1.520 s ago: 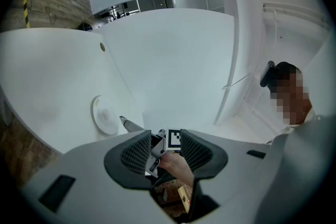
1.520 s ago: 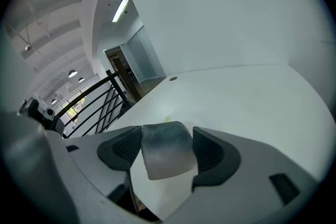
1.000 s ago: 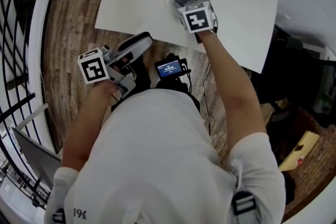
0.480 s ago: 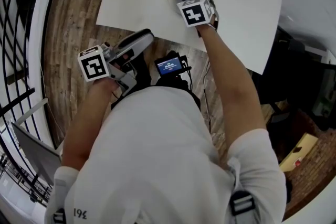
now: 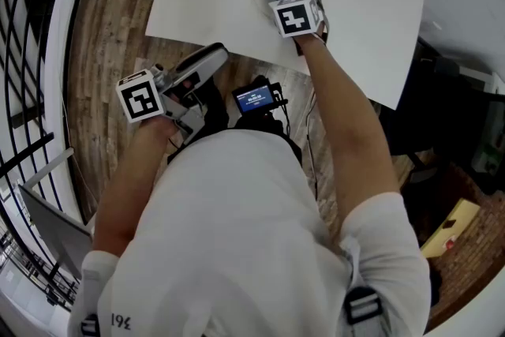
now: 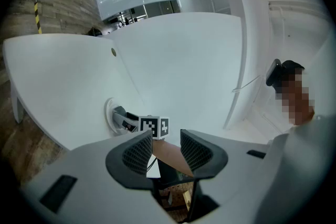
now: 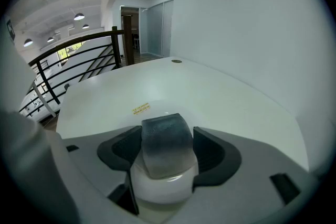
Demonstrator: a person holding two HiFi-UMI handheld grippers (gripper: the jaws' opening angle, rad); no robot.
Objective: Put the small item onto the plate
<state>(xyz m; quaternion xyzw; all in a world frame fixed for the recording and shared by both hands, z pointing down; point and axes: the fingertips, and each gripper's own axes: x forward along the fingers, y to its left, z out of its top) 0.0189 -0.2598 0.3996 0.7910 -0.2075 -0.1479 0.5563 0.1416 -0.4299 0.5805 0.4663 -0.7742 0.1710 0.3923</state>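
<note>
The right tool [image 7: 168, 135] pinches a small, rounded, dark grey block [image 7: 164, 149], its jaws set wide against the block's two sides. Directly beneath the jaws lies a small round white plate [image 7: 163, 192] on the white table [image 7: 220, 97]. The block sits over the plate's middle and may be touching it, though the angle makes contact hard to judge. The carrying seems done; letting go and drawing back remain. The left tool [image 6: 165, 143] is well back from the plate, jaws spread with nothing between them. Ahead of the right tool, a small yellow sticker [image 7: 140, 108] on the table carries print too small to read. The right tool's marker cube [image 5: 293, 16] shows only black-and-white squares.
</note>
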